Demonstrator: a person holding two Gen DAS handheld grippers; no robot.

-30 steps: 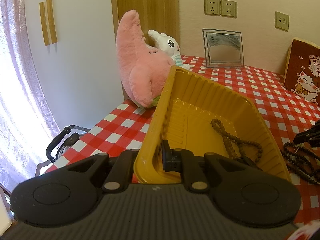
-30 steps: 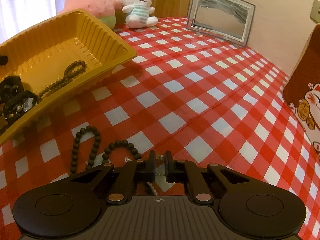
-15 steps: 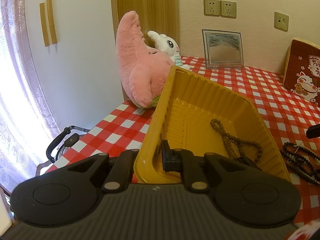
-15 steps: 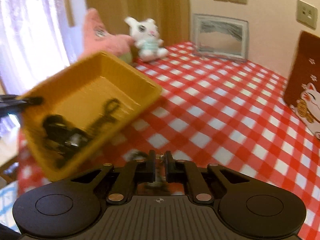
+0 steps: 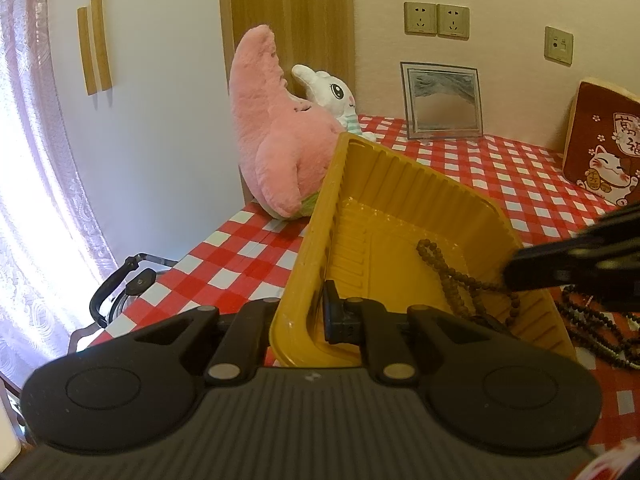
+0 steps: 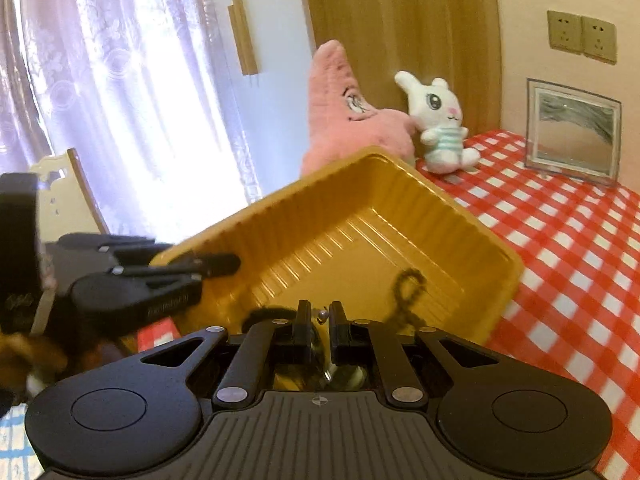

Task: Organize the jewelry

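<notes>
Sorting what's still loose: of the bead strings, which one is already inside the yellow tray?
The brown bead string lies in the yellow tray, looped on its floor. The darker black strands lie outside on the checked tablecloth, beside the tray's right wall.

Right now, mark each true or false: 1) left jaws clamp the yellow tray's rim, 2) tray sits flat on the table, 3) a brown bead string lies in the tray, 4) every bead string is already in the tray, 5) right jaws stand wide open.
1) True: the left gripper grips the yellow tray rim.
2) False: it is tilted.
3) True: the brown bead string lies inside.
4) False: dark bead strings remain on the tablecloth.
5) False: the right gripper is nearly shut on something small.
</notes>
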